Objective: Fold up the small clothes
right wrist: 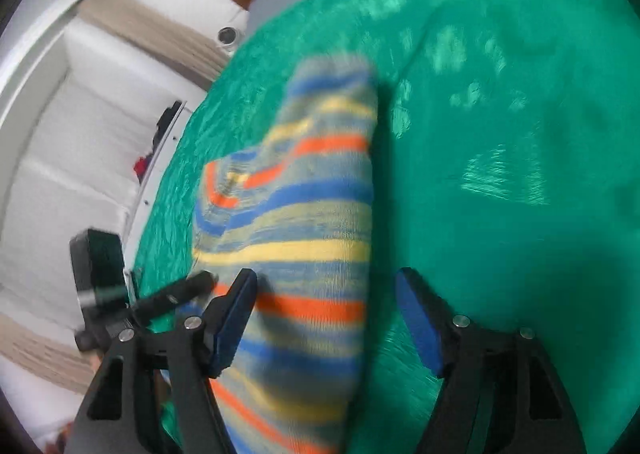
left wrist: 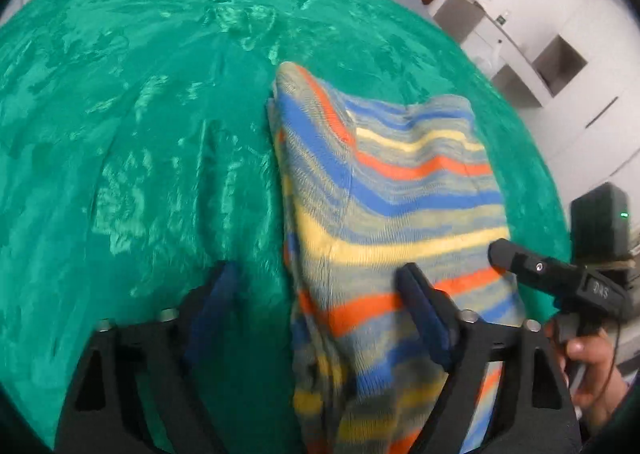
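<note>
In the left wrist view, a shiny green blanket (left wrist: 132, 142) fills the left and centre of the frame, and the left gripper (left wrist: 316, 278) rises from the bottom edge with its two fingers spread apart, the pads not pressing on anything. Its left finger stands over bare green, while its right finger (left wrist: 416, 302) lies over the striped knit garment (left wrist: 392, 190), which runs as a folded band from the upper centre down to the bottom right (blue, orange, yellow and grey stripes). At the right edge the right gripper (left wrist: 504, 252) reaches in, a hand (left wrist: 592, 370) below it. In the right wrist view, blurred, the left gripper's fingertip (right wrist: 200, 282) shows at lower left, just beside the garment (right wrist: 304, 214). The right gripper (right wrist: 328, 286) straddles the garment's right edge, fingers parted with nothing clamped, over the blanket (right wrist: 500, 114).
</note>
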